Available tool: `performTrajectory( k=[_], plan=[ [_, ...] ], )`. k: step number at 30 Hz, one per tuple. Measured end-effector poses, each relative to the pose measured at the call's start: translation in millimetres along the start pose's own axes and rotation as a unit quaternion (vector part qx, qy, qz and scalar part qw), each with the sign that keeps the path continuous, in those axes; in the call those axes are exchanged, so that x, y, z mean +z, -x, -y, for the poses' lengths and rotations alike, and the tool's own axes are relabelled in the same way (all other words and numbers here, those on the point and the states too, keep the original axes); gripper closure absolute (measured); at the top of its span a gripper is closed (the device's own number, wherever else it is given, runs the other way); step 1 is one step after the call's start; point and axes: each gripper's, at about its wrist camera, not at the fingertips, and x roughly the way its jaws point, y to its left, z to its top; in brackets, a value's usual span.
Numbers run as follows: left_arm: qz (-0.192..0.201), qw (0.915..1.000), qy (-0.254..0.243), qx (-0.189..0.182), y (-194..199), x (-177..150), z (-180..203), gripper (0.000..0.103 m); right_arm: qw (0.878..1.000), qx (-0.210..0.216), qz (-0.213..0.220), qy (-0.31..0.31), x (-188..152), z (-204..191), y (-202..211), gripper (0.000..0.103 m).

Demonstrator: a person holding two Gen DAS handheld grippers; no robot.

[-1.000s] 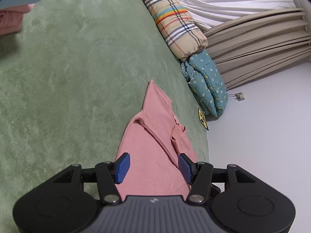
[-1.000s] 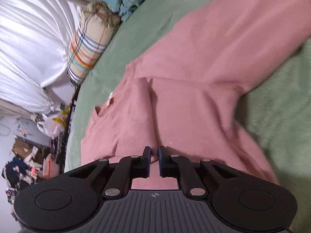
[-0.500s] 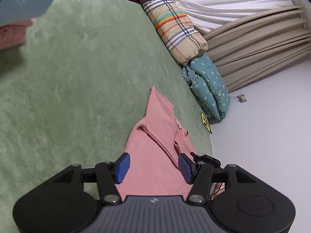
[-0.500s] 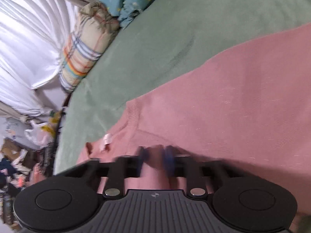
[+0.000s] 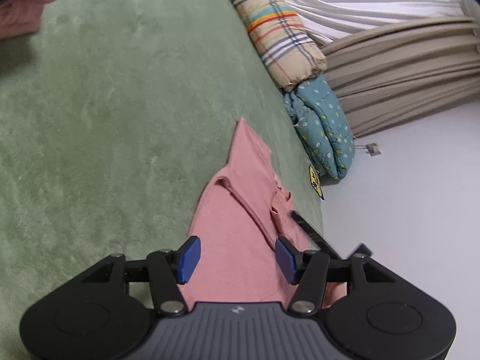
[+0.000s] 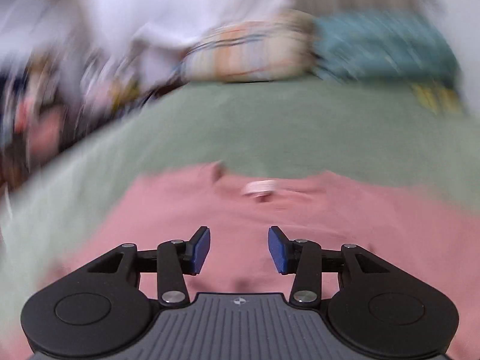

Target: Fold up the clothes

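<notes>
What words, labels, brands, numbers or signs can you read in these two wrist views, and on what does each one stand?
No text can be read.
Yellow tag with black marks at the green plush blanket's edge: too small to read.
White neck label on the pink shirt: blurred.
Small round emblem on the left gripper's grey ribbed body: a symbol, no letters; the right gripper's body has the same.

The left gripper (image 5: 235, 259) is hovering with its jaws spread wide above a pink shirt (image 5: 240, 219) that is lying ahead on the green blanket (image 5: 120, 120), with rolled quilts (image 5: 300, 69) farther ahead to the right.
</notes>
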Motion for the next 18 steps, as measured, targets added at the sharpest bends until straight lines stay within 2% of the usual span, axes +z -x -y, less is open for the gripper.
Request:
performTrajectory(
  k=[2, 3, 4, 5, 6, 9, 11, 13, 14, 16, 18],
  plan=[
    [0.008, 1.0, 0.0, 0.002, 9, 2, -1, 0.049, 0.997, -0.04, -0.015, 0.058, -3, -27, -10, 0.057],
    [0.013, 0.9999, 0.004, 0.003, 14, 4, -3, 0.049, 0.995, -0.066, -0.029, 0.069, -4, -34, -18, 0.06],
    [0.019, 0.9998, 0.008, 0.004, 19, 5, -5, 0.049, 0.995, -0.071, -0.039, 0.061, -5, -34, -23, 0.089],
    [0.02, 0.9997, 0.011, 0.006, 21, 5, -5, 0.049, 0.997, -0.057, -0.046, 0.038, -5, -32, -28, 0.095],
    [0.025, 0.9996, 0.014, 0.006, 25, 5, -6, 0.049, 0.997, -0.058, -0.046, 0.019, -3, -31, -29, 0.097],
    [0.033, 0.9993, 0.018, 0.008, 34, 6, -9, 0.049, 0.997, -0.078, 0.004, -0.028, 0, -29, -21, 0.096],
    [0.031, 0.9992, 0.021, 0.012, 36, 5, -12, 0.049, 0.997, -0.061, -0.015, -0.055, -1, -26, -27, 0.09],
    [0.029, 0.9992, 0.025, 0.011, 37, 3, -14, 0.049, 0.995, -0.02, -0.018, -0.099, -4, -18, -30, 0.07],
    [0.029, 0.9992, 0.025, 0.011, 37, 3, -14, 0.049, 0.992, -0.003, -0.016, -0.121, -5, -14, -29, 0.065],
    [0.026, 0.9993, 0.023, 0.013, 38, 3, -15, 0.049, 0.986, 0.009, 0.025, -0.166, -5, -3, -7, 0.064],
    [0.026, 0.9993, 0.023, 0.014, 39, 4, -16, 0.049, 0.967, 0.026, 0.057, -0.247, -11, 23, 11, 0.065]
  ],
)
